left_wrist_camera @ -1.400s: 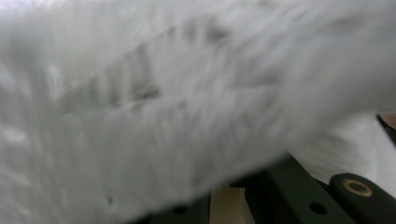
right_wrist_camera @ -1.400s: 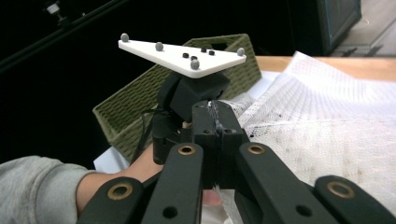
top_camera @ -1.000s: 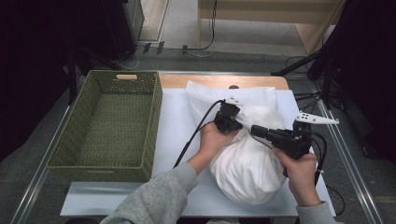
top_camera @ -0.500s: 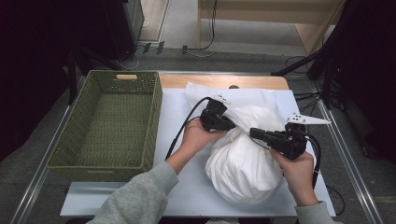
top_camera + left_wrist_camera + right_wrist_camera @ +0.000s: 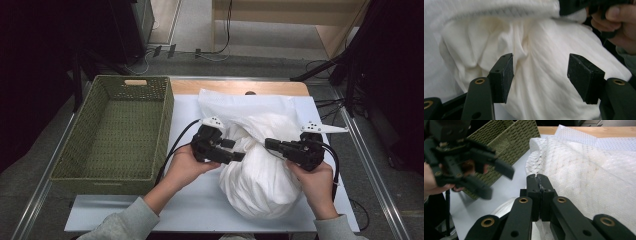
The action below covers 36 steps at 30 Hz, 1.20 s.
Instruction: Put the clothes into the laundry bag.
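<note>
A white cloth bundle [image 5: 260, 175] lies on the white table sheet, with a flatter textured part [image 5: 235, 107] spread behind it. My left gripper [image 5: 237, 150] is at the bundle's left side and points at it. Its jaws have just been opening. In the left gripper view the left gripper [image 5: 540, 67] frames the creased cloth [image 5: 539, 82], and the pads stand clear of it. My right gripper [image 5: 267, 143] comes in from the right. In the right gripper view the right gripper [image 5: 539, 177] is shut on a thin fold of the white cloth [image 5: 586, 170].
A green woven basket [image 5: 165, 120] stands at the left of the table, close to the left hand; its corner [image 5: 511, 137] is in the right gripper view too. The table's wooden far edge [image 5: 240, 87] lies behind the cloth. Cables run off the back.
The left gripper has let go at the top of the bundle, opened its jaws and drawn back to the left and toward the person. The right gripper has kept its grip and barely moved.
</note>
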Each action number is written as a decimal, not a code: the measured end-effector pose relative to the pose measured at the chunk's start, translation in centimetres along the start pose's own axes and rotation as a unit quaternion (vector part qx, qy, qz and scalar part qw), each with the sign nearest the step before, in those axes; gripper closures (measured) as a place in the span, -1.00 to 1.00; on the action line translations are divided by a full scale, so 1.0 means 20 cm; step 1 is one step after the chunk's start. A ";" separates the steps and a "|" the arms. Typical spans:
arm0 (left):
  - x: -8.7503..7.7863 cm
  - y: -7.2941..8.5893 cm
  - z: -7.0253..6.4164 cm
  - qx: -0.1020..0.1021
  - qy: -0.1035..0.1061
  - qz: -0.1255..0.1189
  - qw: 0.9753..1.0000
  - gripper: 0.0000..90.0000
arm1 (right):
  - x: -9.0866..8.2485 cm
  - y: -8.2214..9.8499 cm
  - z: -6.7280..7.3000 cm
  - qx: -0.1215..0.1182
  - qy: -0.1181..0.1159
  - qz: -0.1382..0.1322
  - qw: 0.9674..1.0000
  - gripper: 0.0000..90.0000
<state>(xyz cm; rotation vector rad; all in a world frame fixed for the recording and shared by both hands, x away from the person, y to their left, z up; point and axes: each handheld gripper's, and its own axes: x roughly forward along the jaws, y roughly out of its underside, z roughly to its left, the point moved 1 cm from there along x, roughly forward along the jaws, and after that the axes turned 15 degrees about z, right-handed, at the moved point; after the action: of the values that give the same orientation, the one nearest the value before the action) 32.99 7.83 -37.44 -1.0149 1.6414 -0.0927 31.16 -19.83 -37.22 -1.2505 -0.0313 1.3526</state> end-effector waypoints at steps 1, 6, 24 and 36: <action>0.00 0.03 -0.02 0.001 -0.007 0.004 1.000 -0.15 | 0.00 0.00 0.00 0.000 0.000 0.001 1.000 0.99; 0.02 0.15 -0.08 0.006 -0.022 0.013 1.000 -0.12 | 0.01 -0.01 -0.01 -0.001 -0.001 0.002 1.000 0.99; 0.23 0.46 -0.31 0.026 -0.003 0.070 0.997 1.00 | 0.02 -0.04 -0.02 0.002 0.000 -0.002 1.000 0.99; 0.51 0.26 -0.28 0.035 -0.047 0.018 0.998 1.00 | 0.03 -0.04 -0.02 0.001 0.009 0.001 1.000 0.99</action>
<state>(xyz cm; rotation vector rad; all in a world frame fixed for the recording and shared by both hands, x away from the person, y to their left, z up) 25.54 1.98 -46.11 -0.9233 1.5590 -0.0755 32.22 -19.46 -37.20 -1.2609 -0.0159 1.3418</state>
